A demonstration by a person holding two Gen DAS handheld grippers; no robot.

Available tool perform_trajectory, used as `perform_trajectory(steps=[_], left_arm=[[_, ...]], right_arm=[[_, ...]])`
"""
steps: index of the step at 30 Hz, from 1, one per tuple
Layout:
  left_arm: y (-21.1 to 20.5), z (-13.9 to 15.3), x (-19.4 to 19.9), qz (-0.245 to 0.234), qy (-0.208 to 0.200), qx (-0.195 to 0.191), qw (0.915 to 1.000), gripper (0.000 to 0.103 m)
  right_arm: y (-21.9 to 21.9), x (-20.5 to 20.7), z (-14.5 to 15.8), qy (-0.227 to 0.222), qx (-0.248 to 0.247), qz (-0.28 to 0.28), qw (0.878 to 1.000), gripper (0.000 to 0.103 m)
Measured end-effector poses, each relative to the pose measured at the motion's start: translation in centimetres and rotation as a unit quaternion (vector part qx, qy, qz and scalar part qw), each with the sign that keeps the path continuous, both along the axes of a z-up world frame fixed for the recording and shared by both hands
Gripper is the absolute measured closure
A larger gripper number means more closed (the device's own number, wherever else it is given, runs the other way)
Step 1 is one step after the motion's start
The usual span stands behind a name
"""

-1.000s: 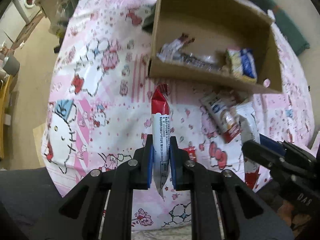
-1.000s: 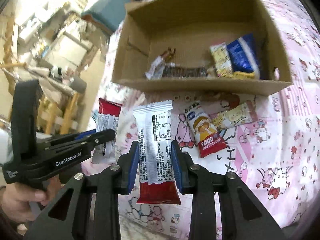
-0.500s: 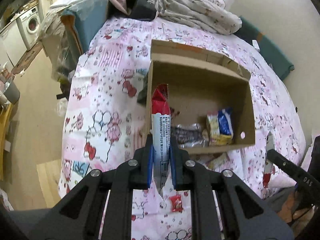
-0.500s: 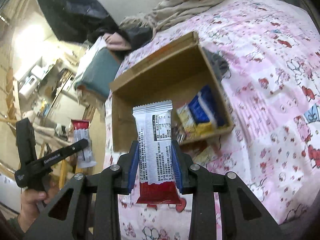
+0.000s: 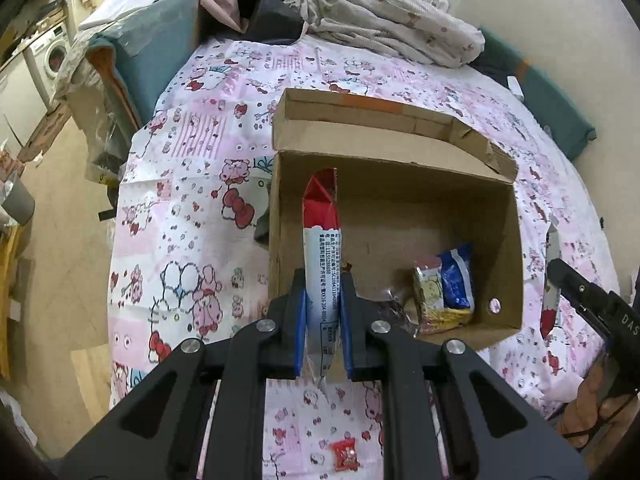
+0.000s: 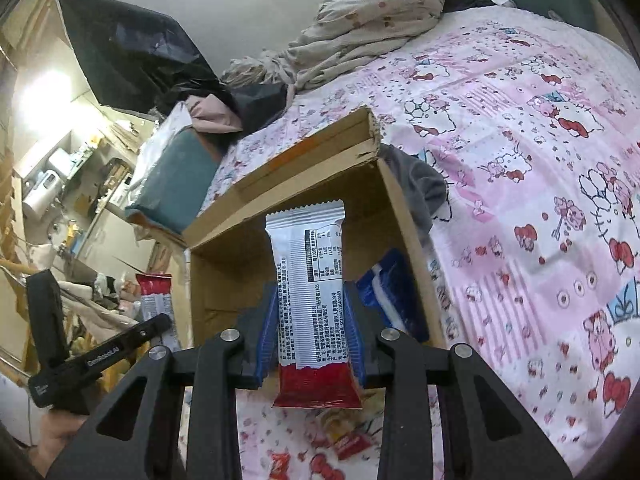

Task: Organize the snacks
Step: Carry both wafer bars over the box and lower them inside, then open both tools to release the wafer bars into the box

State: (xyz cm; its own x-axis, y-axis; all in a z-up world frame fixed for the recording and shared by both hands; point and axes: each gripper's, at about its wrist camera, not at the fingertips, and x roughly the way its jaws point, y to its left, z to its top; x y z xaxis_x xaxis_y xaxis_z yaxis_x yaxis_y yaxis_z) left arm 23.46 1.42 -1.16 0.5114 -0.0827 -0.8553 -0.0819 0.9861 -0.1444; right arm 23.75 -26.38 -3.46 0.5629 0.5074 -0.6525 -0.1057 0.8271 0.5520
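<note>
My left gripper (image 5: 322,300) is shut on a red and white snack bar (image 5: 322,240), held upright above the near left part of an open cardboard box (image 5: 394,128). My right gripper (image 6: 310,320) is shut on a second red and white snack bar (image 6: 310,276), held above the box (image 6: 280,168) at its near side. Inside the box lie a blue packet (image 5: 456,276), a yellow packet (image 5: 430,292) and a dark wrapper (image 5: 394,312). The right gripper shows at the right edge of the left wrist view (image 5: 550,276); the left gripper shows at the lower left of the right wrist view (image 6: 160,322).
The box sits on a bed with a pink cartoon sheet (image 5: 192,184). A small red candy (image 5: 345,455) and other loose snacks (image 6: 344,438) lie on the sheet in front of the box. Crumpled bedding (image 5: 384,24) lies beyond it. The floor drops off at left.
Both grippers have risen and moved toward the box with their bars; the view has gone from low over the loose snacks to high above the box.
</note>
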Motion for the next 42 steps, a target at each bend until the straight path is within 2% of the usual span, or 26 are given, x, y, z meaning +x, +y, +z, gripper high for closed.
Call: perform_trajectory(steps=[6,14,18,25,32,34,36,37,38,39,40,41,42], left_arm=[[-1.3,-1.2,2.3,-0.009,-0.004,0.018,0.9998,0.091],[-2.4,-4.0,3.5,-0.021,-0.006,0.015,0.9997,0.091],[-2.7,-5.0,3.8,-0.029,-0.001,0.001,0.9996,0.091],[-2.8,-4.8,3.5,-0.029,-0.025,0.025,0.9989,0.091],[-2.0,-5.0,3.8,-0.013,-0.018,0.007,0.9997,0.090],[-2.0,-4.9,3.8,-0.013,-0.020,0.008,0.9997,0.090],[-2.0,-4.7,3.7,-0.014,-0.022,0.002,0.9996,0.089],[-2.0,-4.7,3.7,-0.014,-0.020,-0.002,0.9997,0.086],[-2.1,-4.6,3.6,-0.013,-0.018,-0.004,0.9997,0.076],[-2.1,-4.5,3.5,-0.013,-0.018,-0.006,0.9997,0.059],[-2.2,-4.4,3.4,-0.012,-0.019,-0.008,0.9997,0.050],[-2.2,-4.2,3.2,-0.010,-0.022,-0.007,0.9997,0.032],[-2.3,-4.0,3.0,-0.008,-0.026,-0.004,0.9996,0.021]], right_arm=[[0.0,1.6,-1.2,0.006,-0.015,-0.002,1.000,0.070],[0.2,3.3,-2.9,0.017,-0.039,0.000,0.999,0.070],[0.5,3.5,-4.0,0.030,-0.031,0.001,0.999,0.070],[1.6,3.7,-5.0,0.042,-0.046,0.013,0.998,0.069],[1.9,3.7,-5.0,0.042,-0.056,0.015,0.997,0.067],[1.9,3.7,-5.1,0.044,-0.051,0.016,0.998,0.062],[1.8,3.7,-5.1,0.044,-0.042,0.017,0.998,0.043],[1.8,3.7,-5.0,0.042,-0.036,0.017,0.998,0.041],[1.8,3.7,-4.8,0.037,-0.036,0.017,0.999,0.040],[1.8,3.7,-4.7,0.033,-0.038,0.017,0.999,0.035],[1.8,3.6,-4.5,0.030,-0.039,0.017,0.999,0.029],[1.8,3.6,-4.4,0.028,-0.038,0.017,0.999,0.016],[1.7,3.5,-4.2,0.022,-0.034,0.014,0.999,0.011]])
